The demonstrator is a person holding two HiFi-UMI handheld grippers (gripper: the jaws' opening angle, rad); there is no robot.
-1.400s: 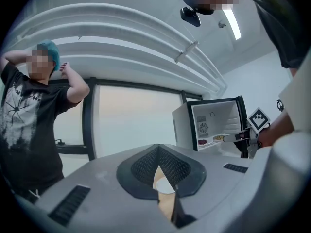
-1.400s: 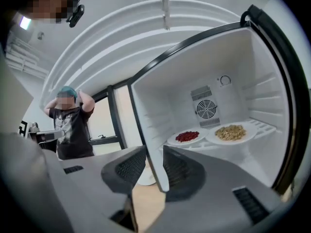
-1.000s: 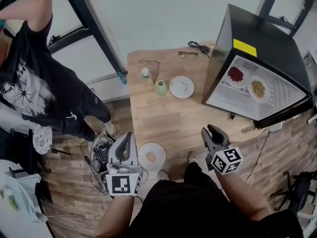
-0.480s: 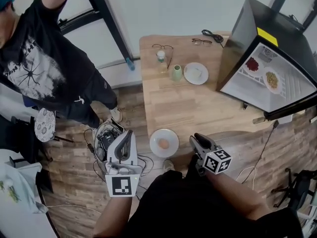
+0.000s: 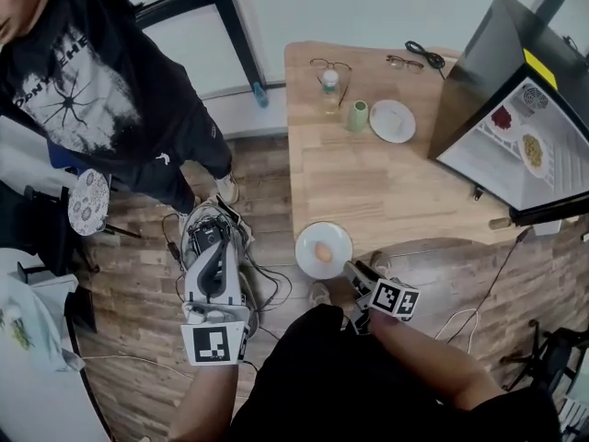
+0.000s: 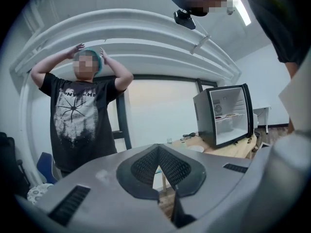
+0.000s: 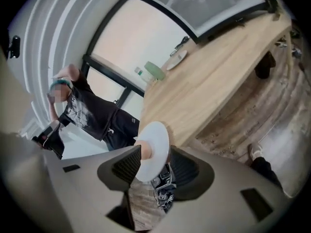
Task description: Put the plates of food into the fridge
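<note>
A white plate [image 5: 323, 250] with an orange piece of food sits at the table's near left corner. My right gripper [image 5: 352, 269] reaches its near rim. In the right gripper view the plate [image 7: 154, 147] stands edge-on between the jaws, which are opening; a gap shows beside the rim. A second plate of food [image 5: 392, 121] lies at the far side of the table. The black fridge [image 5: 502, 72] stands open on the right, with two plates of food on its shelf. My left gripper [image 5: 213, 254] hangs over the floor left of the table, shut and empty.
A green cup [image 5: 357, 115], a small bottle [image 5: 330, 88], two pairs of glasses [image 5: 329, 65] and a black cable [image 5: 425, 55] lie at the table's far end. A person in a black T-shirt [image 5: 92, 81] stands left of the table. Cables and gear [image 5: 207, 238] lie on the floor.
My right gripper has swung left from the table's front edge to the near plate, whose rim is now between its jaws. The left gripper has hardly moved.
</note>
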